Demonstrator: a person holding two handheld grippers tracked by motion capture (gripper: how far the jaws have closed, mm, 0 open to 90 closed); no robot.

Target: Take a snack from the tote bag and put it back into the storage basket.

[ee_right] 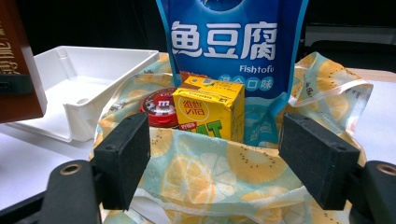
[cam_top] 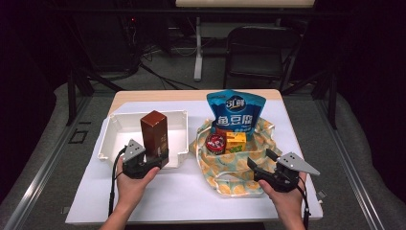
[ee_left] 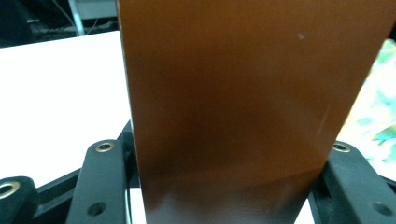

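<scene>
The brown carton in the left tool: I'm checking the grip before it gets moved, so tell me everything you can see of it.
The brown carton is a tall, rectangular box with a glossy, dark reddish-brown skin that looks like coated card; a paler label shows on its front. It stands upright at the near right corner of the white tray. The left tool is shut on its lower part, one black jaw on each side. In the left gripper view its smooth face carries a faint scuff. Whether its base rests on the tray floor cannot be told.

Bright overhead light on the table [cam_top: 191, 201], dark surroundings, soft close-ups.
</scene>
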